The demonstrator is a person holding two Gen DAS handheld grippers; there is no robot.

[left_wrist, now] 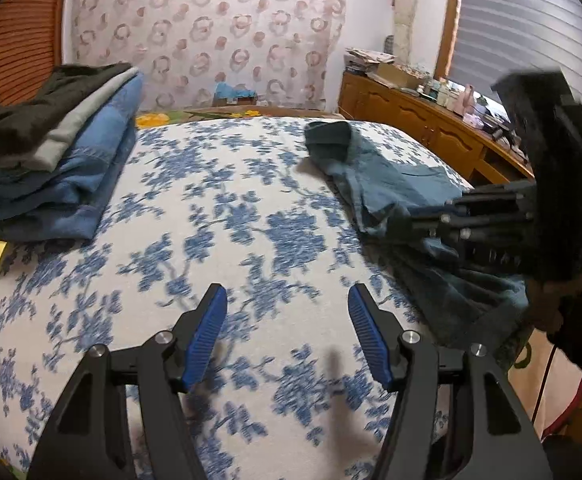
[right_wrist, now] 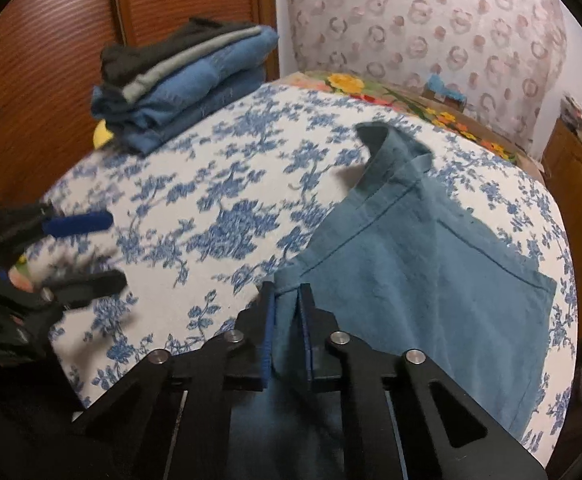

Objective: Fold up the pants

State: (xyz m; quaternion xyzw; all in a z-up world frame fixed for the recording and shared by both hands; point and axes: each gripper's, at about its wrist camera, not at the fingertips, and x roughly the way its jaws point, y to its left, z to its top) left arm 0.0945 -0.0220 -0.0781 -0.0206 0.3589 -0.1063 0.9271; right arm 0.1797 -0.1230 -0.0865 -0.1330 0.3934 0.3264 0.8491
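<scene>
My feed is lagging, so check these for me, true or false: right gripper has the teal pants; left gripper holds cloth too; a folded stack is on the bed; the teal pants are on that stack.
1. The right gripper is shut on the teal pants. True.
2. The left gripper holds cloth. False: its jaws stand open over the bare bedspread.
3. A folded stack lies on the bed. True.
4. The teal pants lie on that stack. False: they lie apart from it, across the bedspread.
</scene>
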